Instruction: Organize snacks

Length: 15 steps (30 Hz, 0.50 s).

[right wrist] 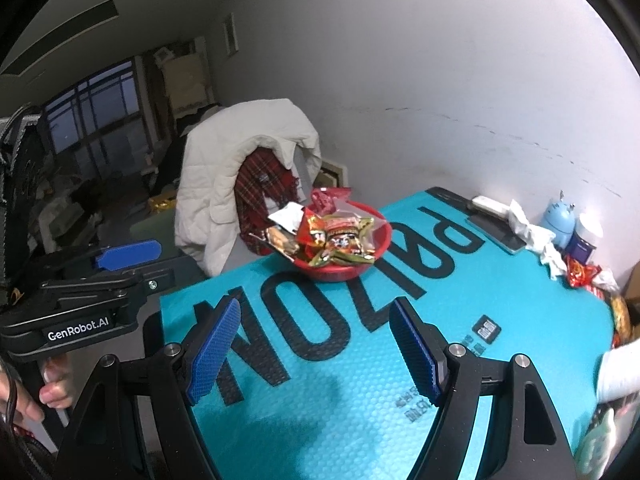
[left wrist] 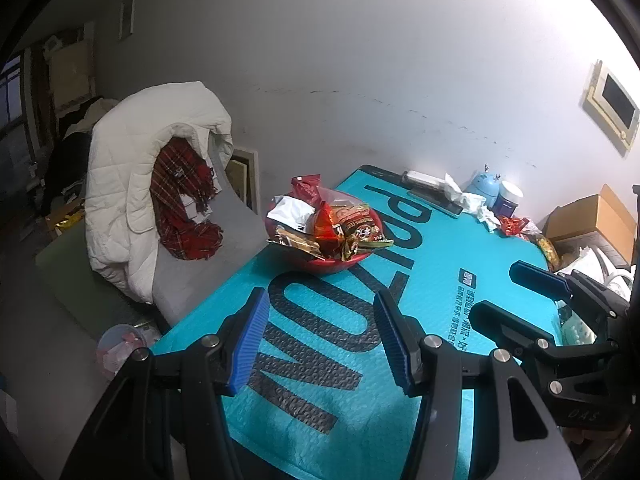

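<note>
A red bowl [left wrist: 326, 258] heaped with snack packets [left wrist: 340, 226] is seen at the far left of the teal mat [left wrist: 420, 280]. Tissues [left wrist: 476, 200], a blue jar [left wrist: 510, 198] and loose packets [left wrist: 514, 225] are crowded at the far right. Both the left gripper [left wrist: 322, 342] and the right gripper [right wrist: 314, 350] are spread with nothing between them.

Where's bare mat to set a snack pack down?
Free: the teal mat between the red bowl and both open, empty grippers, left gripper, right gripper. Crowded: the far right corner by the wall, with tissues, blue jar and loose wrappers.
</note>
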Each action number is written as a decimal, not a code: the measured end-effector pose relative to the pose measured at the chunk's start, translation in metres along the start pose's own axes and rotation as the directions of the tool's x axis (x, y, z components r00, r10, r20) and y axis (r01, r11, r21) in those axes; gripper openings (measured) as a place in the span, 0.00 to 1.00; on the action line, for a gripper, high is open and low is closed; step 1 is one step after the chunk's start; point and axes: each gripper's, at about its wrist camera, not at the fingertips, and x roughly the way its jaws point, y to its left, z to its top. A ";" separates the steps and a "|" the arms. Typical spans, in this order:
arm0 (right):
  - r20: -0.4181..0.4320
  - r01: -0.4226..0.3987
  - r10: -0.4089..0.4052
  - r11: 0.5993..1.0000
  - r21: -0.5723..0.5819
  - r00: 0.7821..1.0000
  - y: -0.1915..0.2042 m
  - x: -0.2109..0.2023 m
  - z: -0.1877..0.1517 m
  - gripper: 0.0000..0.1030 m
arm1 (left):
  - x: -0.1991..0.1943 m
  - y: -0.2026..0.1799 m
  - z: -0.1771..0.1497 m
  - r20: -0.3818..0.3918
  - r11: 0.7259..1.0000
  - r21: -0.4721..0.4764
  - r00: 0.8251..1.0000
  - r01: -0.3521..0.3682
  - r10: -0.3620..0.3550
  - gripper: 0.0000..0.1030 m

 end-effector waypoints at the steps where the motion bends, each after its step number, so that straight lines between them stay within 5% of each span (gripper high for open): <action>1: -0.002 -0.004 0.004 1.000 -0.004 1.000 0.000 0.000 0.000 0.75 | -0.001 0.000 0.000 0.004 1.000 0.000 1.000 -0.005 0.005 0.52; 15: 0.016 -0.030 0.030 1.000 -0.006 0.999 -0.006 0.000 0.002 0.75 | -0.007 -0.006 0.000 0.033 1.000 -0.017 0.999 -0.026 0.026 0.52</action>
